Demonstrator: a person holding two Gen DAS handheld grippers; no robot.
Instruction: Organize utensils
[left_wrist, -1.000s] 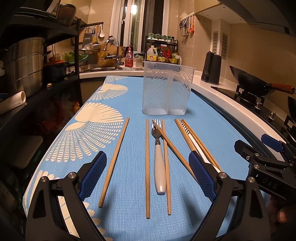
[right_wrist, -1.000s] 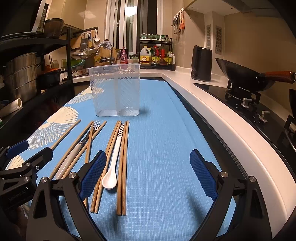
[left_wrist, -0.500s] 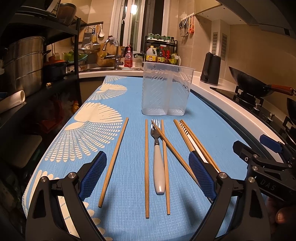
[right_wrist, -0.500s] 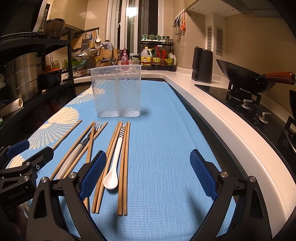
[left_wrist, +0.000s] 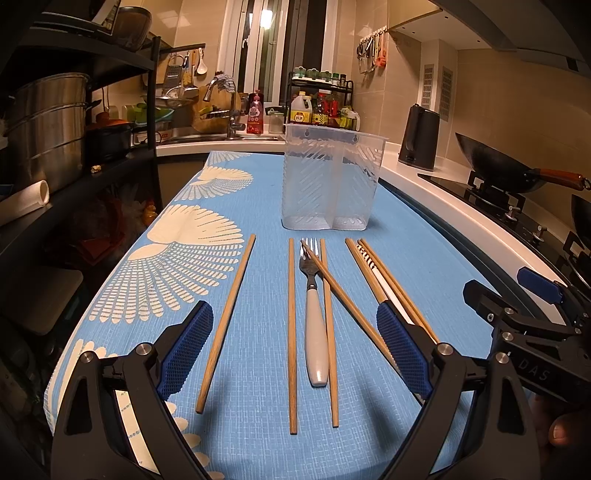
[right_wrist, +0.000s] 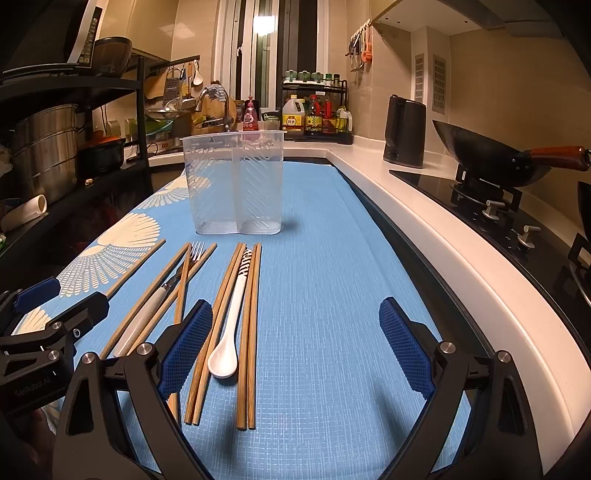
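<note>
A clear plastic two-compartment utensil holder (left_wrist: 330, 181) stands upright and empty on the blue cloth (left_wrist: 258, 206); it also shows in the right wrist view (right_wrist: 236, 184). Several wooden chopsticks (left_wrist: 291, 332) lie in front of it, with a white-handled fork (left_wrist: 316, 332) among them. A white spoon (right_wrist: 231, 325) lies between chopstick pairs (right_wrist: 251, 332). My left gripper (left_wrist: 293, 350) is open and empty, low over the fork and chopsticks. My right gripper (right_wrist: 295, 350) is open and empty, just right of the spoon.
A white counter edge (right_wrist: 461, 258) runs along the right, with a hob and a wok (right_wrist: 491, 155) beyond it. A black kettle (right_wrist: 404, 133) stands at the back. A dark shelf rack with pots (left_wrist: 48, 129) is at the left. The sink (left_wrist: 221, 136) is behind.
Both grippers have drifted slightly back and up; the utensils appear a little farther away. Nothing on the cloth has moved.
</note>
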